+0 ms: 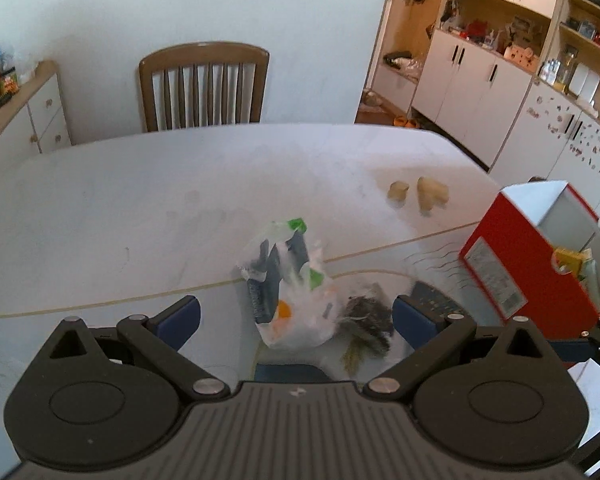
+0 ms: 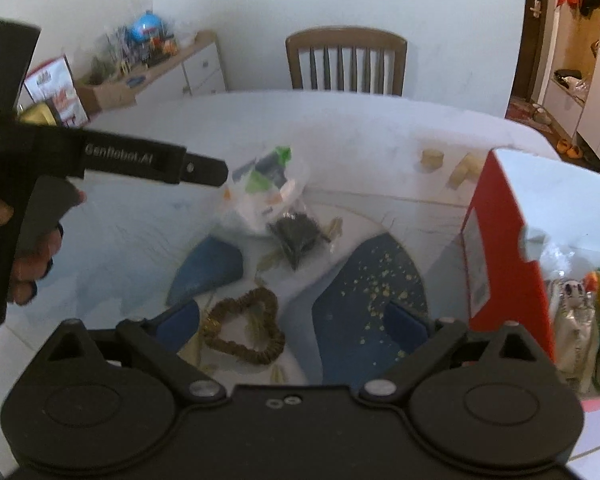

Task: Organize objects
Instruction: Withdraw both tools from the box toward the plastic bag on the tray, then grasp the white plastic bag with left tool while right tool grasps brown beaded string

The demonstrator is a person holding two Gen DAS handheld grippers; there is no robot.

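A clear plastic bag [image 1: 290, 284] with green, blue and orange packets lies on the white table [image 1: 140, 216]; it also shows in the right wrist view [image 2: 262, 188]. A small bag of dark stuff [image 1: 366, 320] lies beside it, and shows in the right wrist view [image 2: 298, 236]. My left gripper [image 1: 296, 318] is open, its jaws on either side of both bags, just above the table. My right gripper [image 2: 296, 326] is open and empty above a brown heart-shaped scrunchie [image 2: 246, 330]. A red box [image 1: 540, 256] with packets inside stands at the right.
Two pale blocks [image 1: 418, 192] lie further back on the table. A wooden chair [image 1: 204, 84] stands at the far edge. The left tool and the hand holding it [image 2: 32, 200] cross the right wrist view. White cabinets [image 1: 480, 80] stand at the right.
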